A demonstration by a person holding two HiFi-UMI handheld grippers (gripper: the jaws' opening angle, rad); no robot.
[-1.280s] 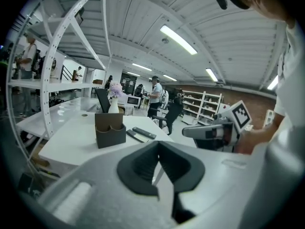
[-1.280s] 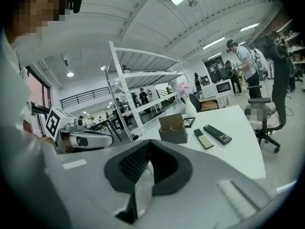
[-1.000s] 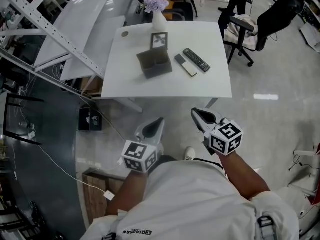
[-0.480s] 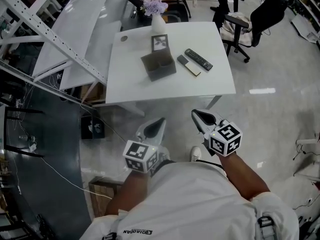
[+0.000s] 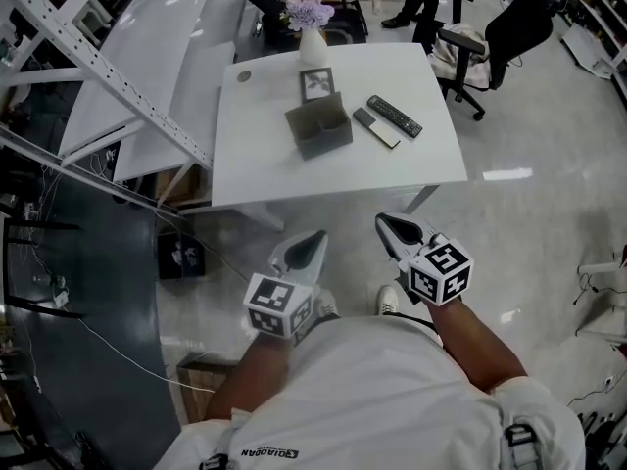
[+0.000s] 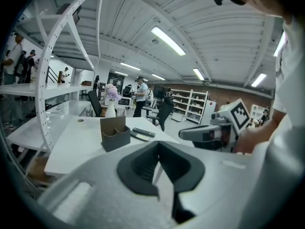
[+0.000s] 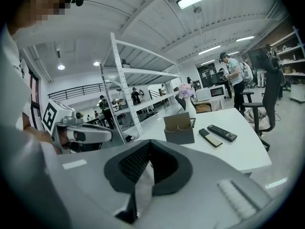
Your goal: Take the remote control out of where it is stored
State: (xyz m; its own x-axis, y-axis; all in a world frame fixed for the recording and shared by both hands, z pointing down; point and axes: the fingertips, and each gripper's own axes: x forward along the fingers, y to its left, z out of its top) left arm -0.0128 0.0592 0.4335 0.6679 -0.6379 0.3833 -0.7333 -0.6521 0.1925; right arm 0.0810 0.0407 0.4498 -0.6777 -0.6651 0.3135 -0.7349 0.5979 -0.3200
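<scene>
A black remote control [image 5: 395, 116] lies flat on the white table [image 5: 255, 155], to the right of a dark grey two-pocket holder [image 5: 318, 125]. Between them lies a second flat device with a pale face [image 5: 377, 128]. Nothing shows sticking out of the holder [image 7: 179, 129]. The remote [image 7: 221, 132] and the holder [image 6: 114, 132] also appear in the two gripper views. Both grippers hang in the air well short of the table's near edge. My left gripper [image 5: 312, 238] is shut and holds nothing. My right gripper [image 5: 384, 221] is shut and holds nothing too.
A picture frame [image 5: 316, 82] and a white vase with flowers [image 5: 312, 37] stand behind the holder. A slanted metal rack [image 5: 108, 76] runs along the left. Office chairs [image 5: 460, 52] stand at the back right. A black box [image 5: 181, 253] and cables lie on the floor under the table's left side.
The table and everything on it sit slightly lower and nearer in the head view; the view has shifted forward. Both grippers hold the same pose, shut.
</scene>
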